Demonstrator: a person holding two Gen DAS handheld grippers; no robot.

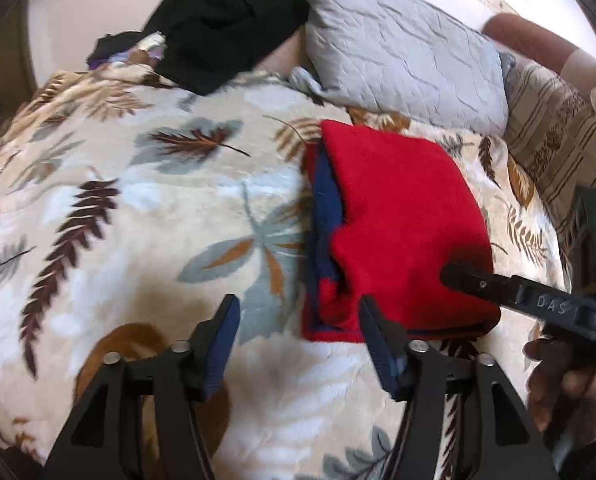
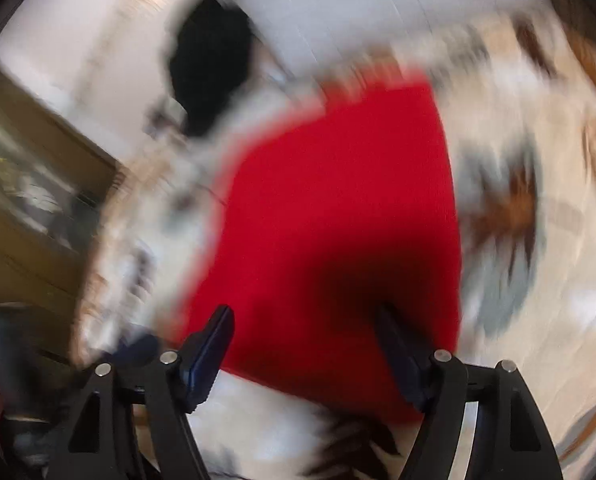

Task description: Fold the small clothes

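Observation:
A folded red garment [image 1: 398, 220] with a blue inner layer showing along its left edge lies flat on the leaf-patterned blanket [image 1: 138, 220]. My left gripper [image 1: 298, 316] is open just in front of the garment's near left corner, its pads gripping nothing. One finger [image 1: 470, 280] of my right gripper reaches in from the right over the garment's near right part, with a person's hand [image 1: 566, 384] behind it. In the heavily blurred right wrist view, my right gripper [image 2: 304, 328] stands open above the near end of the red garment [image 2: 338, 200], nothing pinched.
A grey quilted pillow [image 1: 402, 44] and a heap of black clothes [image 1: 226, 20] lie at the back of the bed. A striped cushion [image 1: 558, 136] and a person's arm [image 1: 538, 36] are at the far right. Wooden furniture [image 2: 26, 200] stands beside the bed.

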